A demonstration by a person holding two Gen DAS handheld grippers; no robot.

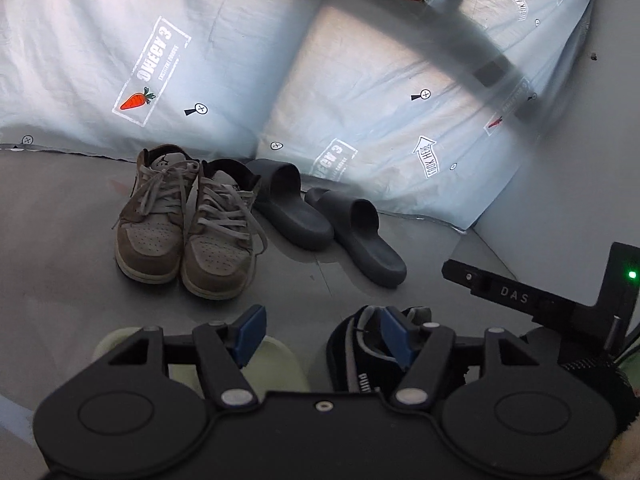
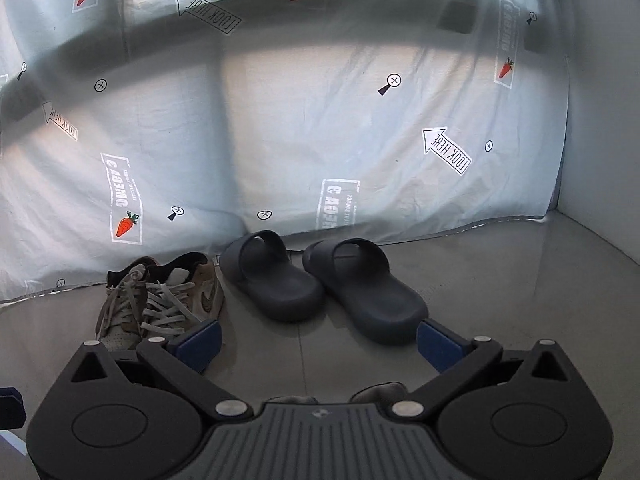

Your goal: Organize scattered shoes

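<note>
A pair of tan laced sneakers (image 1: 188,232) stands side by side on the grey floor, toes toward me. To their right sits a pair of dark grey slides (image 1: 328,224). The right wrist view shows the same sneakers (image 2: 160,304) and slides (image 2: 320,288). My left gripper (image 1: 324,336) is open, with only floor showing between its blue pads (image 1: 252,334). A black shoe with white lettering (image 1: 360,364) lies under its right finger and a pale green slipper (image 1: 276,360) under its left. My right gripper (image 2: 319,344) is open wide in front of the slides, holding nothing.
A pale sheet printed with carrots and arrows (image 2: 280,140) hangs behind the shoes down to the floor. A white wall (image 1: 580,160) closes the right side. A black device part with a green light (image 1: 540,300) juts in at the right of the left wrist view.
</note>
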